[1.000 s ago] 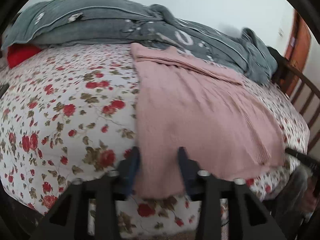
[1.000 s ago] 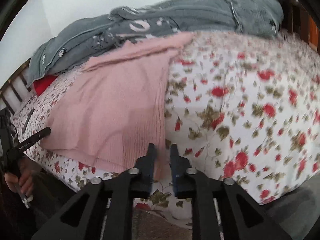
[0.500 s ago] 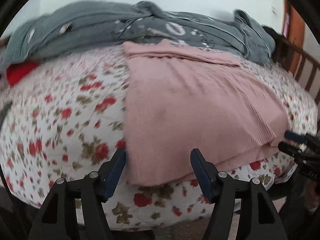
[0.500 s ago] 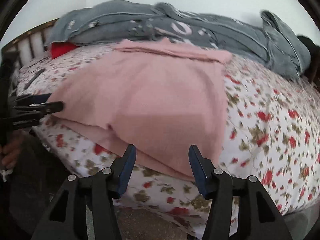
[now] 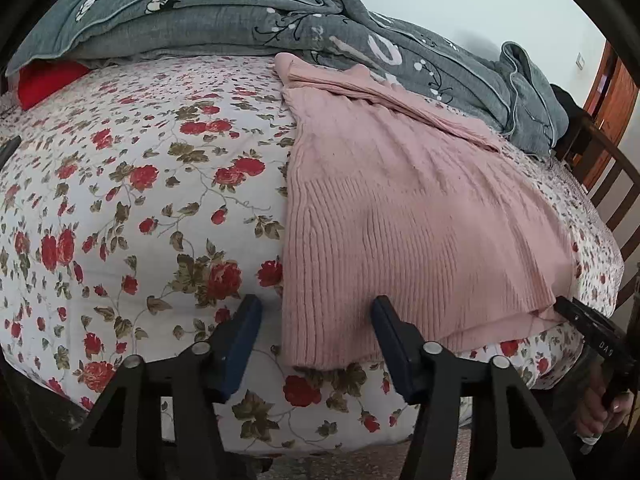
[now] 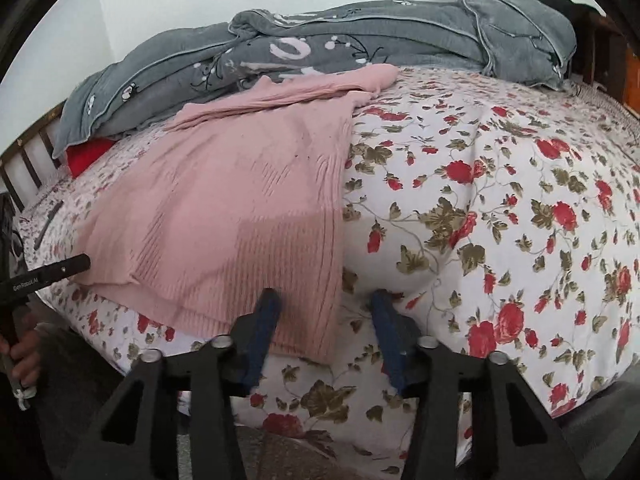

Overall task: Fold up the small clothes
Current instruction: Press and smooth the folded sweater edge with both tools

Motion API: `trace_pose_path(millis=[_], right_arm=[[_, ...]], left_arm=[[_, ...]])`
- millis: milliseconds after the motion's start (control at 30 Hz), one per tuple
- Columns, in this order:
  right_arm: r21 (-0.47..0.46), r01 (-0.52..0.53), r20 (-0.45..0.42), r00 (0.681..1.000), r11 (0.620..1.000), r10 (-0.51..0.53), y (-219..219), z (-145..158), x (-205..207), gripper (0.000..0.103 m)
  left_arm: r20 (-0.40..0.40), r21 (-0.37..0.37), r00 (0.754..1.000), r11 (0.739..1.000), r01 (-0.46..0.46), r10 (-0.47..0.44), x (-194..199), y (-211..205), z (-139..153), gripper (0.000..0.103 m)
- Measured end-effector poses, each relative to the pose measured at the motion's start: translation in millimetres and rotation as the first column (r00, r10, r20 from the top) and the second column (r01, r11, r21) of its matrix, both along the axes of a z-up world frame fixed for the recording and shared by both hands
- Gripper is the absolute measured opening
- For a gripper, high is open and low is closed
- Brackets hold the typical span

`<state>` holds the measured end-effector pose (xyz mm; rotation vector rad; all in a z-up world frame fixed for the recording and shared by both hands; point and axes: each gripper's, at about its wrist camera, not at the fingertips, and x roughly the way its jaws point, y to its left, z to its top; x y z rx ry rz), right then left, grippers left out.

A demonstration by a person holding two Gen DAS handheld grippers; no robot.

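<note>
Both pairs of fingers are closing but still apart, the left gripper and right gripper each straddling a near hem corner of the pink sweater – bare flowered bed lies outside each.

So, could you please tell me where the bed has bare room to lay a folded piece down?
The floral sheet left of the pink sweater lies bare, bordered behind by the grey quilt and red pillow. Right of the sweater too. The far edge is crowded with quilt.
</note>
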<state>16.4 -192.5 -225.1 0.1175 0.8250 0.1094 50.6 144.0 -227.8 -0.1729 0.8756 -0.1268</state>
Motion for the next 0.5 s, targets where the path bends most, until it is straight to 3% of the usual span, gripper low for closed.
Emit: trace_pose_path(millis=[67,100,300,500], right_arm=[[0.030,-0.011,-0.006,1.000,0.999,0.011,-0.6,-1.0,-0.1,0.016],[0.045,-0.015,-0.008,1.000,0.999,0.015,-1.0,-1.5,-0.9,0.013],[0.033,-0.011,0.009,1.000,0.999,0.010,2.9,-2.6,-2.1,0.011],[0.030,-0.008,0.016,1.000,1.000,0.007,7.3,-3.0,0.3,0.013]], left_arm=[[-0.001,0.009,1.000,1.000,0.000,0.000,0.7,-0.7,0.5,0.050],[-0.001,0.009,1.000,1.000,-0.001,0.001,0.6,-0.9,1.1,0.048],[-0.008,-0.013,1.000,1.000,0.008,-0.009,-3.5,0.0,-0.9,0.035],[0.000,-0.016,1.000,1.000,0.007,-0.007,-6.5,-2.1,-1.5,0.032]])
